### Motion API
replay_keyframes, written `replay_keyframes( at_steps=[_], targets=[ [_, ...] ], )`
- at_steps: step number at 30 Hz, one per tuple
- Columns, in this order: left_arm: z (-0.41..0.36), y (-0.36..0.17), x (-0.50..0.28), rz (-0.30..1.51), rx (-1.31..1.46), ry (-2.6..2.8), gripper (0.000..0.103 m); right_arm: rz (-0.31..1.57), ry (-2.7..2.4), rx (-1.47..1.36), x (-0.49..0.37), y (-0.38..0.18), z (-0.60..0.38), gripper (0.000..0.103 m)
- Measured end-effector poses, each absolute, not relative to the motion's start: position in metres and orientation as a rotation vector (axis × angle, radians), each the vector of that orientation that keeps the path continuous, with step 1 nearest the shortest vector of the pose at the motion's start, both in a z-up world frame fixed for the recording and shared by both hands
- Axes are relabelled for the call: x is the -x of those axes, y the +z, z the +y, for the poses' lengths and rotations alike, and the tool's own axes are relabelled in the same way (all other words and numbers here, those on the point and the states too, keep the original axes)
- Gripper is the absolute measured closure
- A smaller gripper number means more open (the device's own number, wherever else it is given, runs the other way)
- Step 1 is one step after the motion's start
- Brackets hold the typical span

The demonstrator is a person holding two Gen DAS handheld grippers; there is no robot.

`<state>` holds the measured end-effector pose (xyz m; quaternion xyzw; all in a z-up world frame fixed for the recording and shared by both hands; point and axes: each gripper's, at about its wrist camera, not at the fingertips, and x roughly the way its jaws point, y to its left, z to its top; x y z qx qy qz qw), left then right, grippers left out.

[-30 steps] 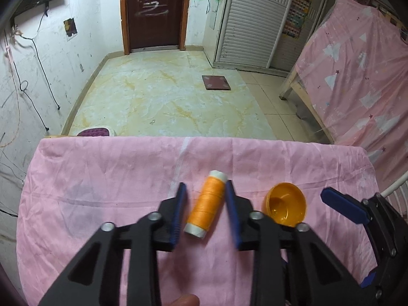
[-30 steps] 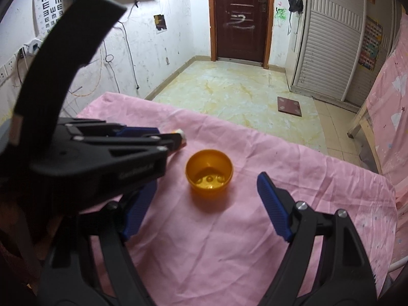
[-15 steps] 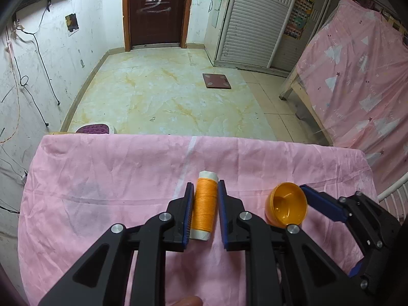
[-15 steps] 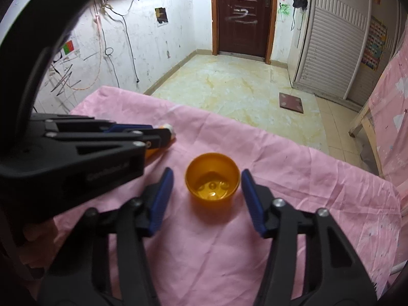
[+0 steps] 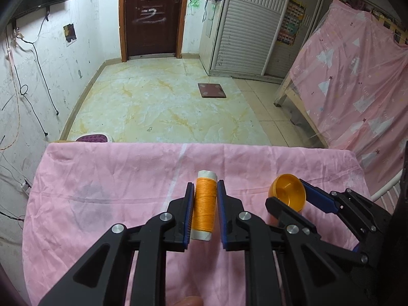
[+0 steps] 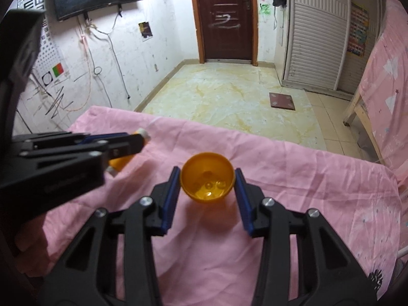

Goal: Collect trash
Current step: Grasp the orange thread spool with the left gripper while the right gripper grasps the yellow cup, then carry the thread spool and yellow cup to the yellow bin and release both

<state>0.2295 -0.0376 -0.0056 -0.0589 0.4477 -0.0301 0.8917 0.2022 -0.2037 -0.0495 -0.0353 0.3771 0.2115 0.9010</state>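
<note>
An orange thread spool (image 5: 203, 207) with white ends sits between the blue pads of my left gripper (image 5: 204, 205), which is shut on it and holds it over the pink cloth (image 5: 102, 191). An orange plastic cup (image 6: 207, 183) is clamped between the blue pads of my right gripper (image 6: 207, 196), tilted with its mouth toward the camera and lifted off the cloth. In the left wrist view the cup (image 5: 287, 195) and right gripper (image 5: 293, 201) are at the right. In the right wrist view the left gripper (image 6: 137, 142) and spool (image 6: 119, 163) are at the left.
The pink cloth covers a table whose far edge (image 5: 193, 144) drops to a tiled floor. A purple-topped stool (image 5: 93, 139) stands just beyond the left far corner. A pink-draped bed frame (image 5: 357, 89) is at the right. A dark floor scale (image 5: 212, 90) lies on the floor.
Both grippers closed from wide open: the left onto the thread spool, the right onto the orange cup. Both objects now ride lifted and the views have tilted up.
</note>
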Motion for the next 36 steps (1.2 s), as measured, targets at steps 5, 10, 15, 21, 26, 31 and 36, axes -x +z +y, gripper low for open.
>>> replay_keyframes(
  at_steps=[5, 10, 15, 21, 26, 31, 36],
  targets=[
    [-0.046, 0.004, -0.214, 0.914, 0.109, -0.065, 0.093, 0.759, 0.42, 0.051, -0.195, -0.044, -0.212, 0.063],
    [-0.056, 0.015, -0.198, 0.899, 0.085, -0.064, 0.093, 0.742, 0.415, 0.019, -0.186, -0.038, -0.222, 0.063],
    [-0.068, 0.029, -0.183, 0.872, 0.059, -0.071, 0.093, 0.718, 0.405, -0.025, -0.175, -0.028, -0.24, 0.063],
    [-0.086, 0.041, -0.169, 0.851, 0.038, -0.081, 0.093, 0.678, 0.379, -0.057, -0.153, -0.015, -0.268, 0.063],
    [-0.111, 0.051, -0.155, 0.836, 0.008, -0.1, 0.093, 0.646, 0.351, -0.092, -0.137, -0.007, -0.296, 0.063],
    [-0.144, 0.059, -0.143, 0.816, -0.025, -0.131, 0.093, 0.611, 0.304, -0.135, -0.115, -0.001, -0.334, 0.063],
    [-0.181, 0.063, -0.131, 0.806, -0.063, -0.17, 0.093, 0.57, 0.257, -0.184, -0.093, 0.003, -0.376, 0.063]
  ],
)
